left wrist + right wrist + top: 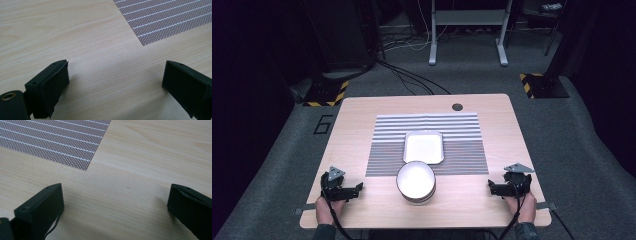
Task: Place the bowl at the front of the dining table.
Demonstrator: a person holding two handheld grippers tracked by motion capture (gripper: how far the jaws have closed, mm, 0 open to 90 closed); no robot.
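on the pale woodgrain table a striped woven mat carries a square white tray; a round white bowl overlaps its 6 o'clock edge. left gripper at 8 o'clock and right gripper at 4 o'clock gape wide, empty.

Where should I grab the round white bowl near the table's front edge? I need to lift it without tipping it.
Judging from the high view, take the bowl by its rim, one jaw inside and one outside the wall. It sits upright with its mouth open upward. Come from its right with the right gripper, or its left with the left gripper; both rest open beside it. Avoid the far side: the white tray sits close there.
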